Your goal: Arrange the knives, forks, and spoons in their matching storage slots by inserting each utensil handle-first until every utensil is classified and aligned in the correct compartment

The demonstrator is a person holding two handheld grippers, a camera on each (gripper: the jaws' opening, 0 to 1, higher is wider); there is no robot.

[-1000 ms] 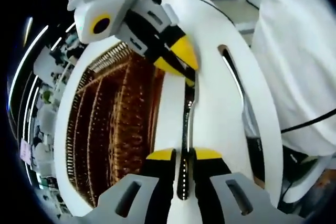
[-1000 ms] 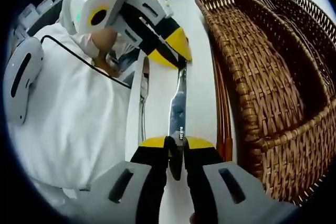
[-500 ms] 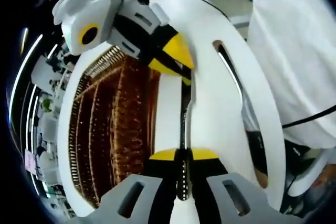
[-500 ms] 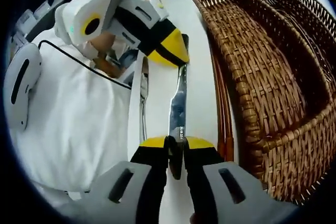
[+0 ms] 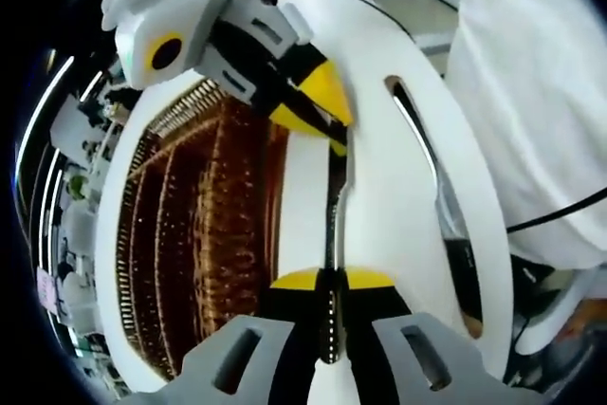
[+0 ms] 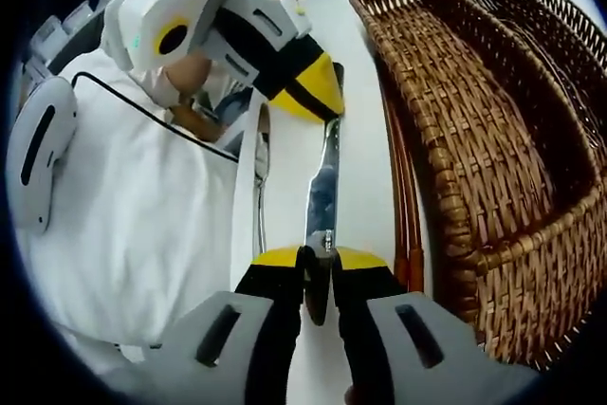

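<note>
A: What is each claw gripping?

B: The right claw (image 6: 319,270) is clamping the blade end of a table knife (image 6: 321,204), while the left claw (image 5: 331,286) is pinching its dark handle end, both closed tight.

A: Where is the knife?

B: It is hanging over the white desk (image 6: 358,92), beside the wicker cutlery basket (image 6: 474,139). A second knife (image 6: 260,187) is lying near the desk's edge.

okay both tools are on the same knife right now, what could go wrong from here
1. Both the left tool and right tool clamp one knife; releasing unevenly could let it swing or drop onto the table.
2. Another utensil lies close beside it and may get knocked.
</note>
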